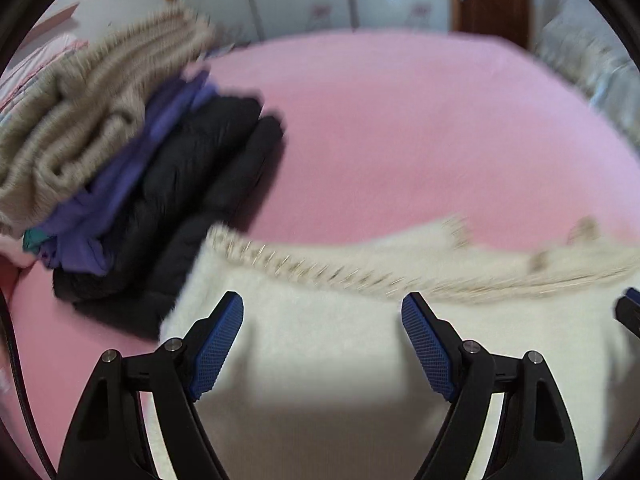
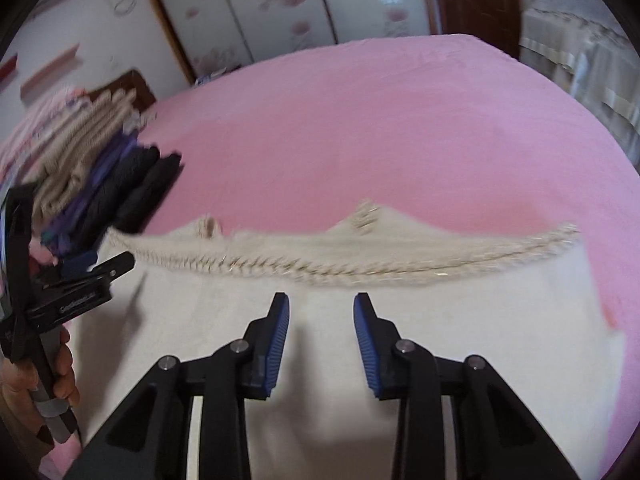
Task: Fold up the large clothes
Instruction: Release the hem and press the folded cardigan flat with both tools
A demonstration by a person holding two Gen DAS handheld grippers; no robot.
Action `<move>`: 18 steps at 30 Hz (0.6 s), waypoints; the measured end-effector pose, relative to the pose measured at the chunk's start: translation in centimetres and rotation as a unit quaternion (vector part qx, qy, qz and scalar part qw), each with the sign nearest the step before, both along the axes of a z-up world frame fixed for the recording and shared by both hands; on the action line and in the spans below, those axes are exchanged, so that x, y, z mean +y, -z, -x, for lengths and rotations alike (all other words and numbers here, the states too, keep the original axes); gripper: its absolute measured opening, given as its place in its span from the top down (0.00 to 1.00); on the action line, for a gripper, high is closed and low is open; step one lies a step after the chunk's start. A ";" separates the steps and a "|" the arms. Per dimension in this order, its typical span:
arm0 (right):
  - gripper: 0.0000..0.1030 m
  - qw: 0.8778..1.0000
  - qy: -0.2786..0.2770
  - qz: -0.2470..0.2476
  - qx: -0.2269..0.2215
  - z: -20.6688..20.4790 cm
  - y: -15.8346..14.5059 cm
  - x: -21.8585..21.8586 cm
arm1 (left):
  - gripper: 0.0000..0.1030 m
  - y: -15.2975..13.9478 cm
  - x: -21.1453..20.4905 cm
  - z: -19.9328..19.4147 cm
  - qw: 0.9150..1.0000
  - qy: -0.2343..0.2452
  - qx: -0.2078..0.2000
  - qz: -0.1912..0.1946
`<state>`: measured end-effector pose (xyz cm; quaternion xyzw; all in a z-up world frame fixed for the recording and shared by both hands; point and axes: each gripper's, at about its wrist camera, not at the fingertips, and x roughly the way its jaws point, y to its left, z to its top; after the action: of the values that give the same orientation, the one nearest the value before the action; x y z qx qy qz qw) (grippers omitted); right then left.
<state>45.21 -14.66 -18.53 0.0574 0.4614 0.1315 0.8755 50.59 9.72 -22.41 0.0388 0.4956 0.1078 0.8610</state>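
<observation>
Pink bed sheet (image 2: pixel 400 128) fills most of both views, a wardrobe (image 2: pixel 280 8) with flower print behind it. Cream sweater (image 2: pixel 360 340) lies spread flat on the near part of the bed, its ribbed knit edge (image 2: pixel 320 268) running across the far side, blurred in the left wrist view. To the left of the sweater, a pile of folded clothes (image 1: pixel 120 152): beige knit on top, purple piece in the middle, black piece at the bottom, its near corner touching or just under the sweater's edge.

Left gripper (image 1: pixel 322 340) hangs over the sweater, jaws spread wide, nothing between the pads. Right gripper (image 2: pixel 321 344) also over the sweater, jaws partly apart, gap empty, not gripping cloth. In the right wrist view, a hand (image 2: pixel 48 380) holds the left gripper's handle at the left edge.
</observation>
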 end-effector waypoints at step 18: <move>1.00 0.979 0.200 0.009 0.038 0.4 0.4 -17.7 | 0.18 0.6 3.4 -0.5 1.000 0.016 0.013 -0.008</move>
<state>44.80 -32.40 -18.92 0.1454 0.4749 -0.0528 0.8663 51.10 13.17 -23.00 0.0546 0.5049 0.0973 0.8559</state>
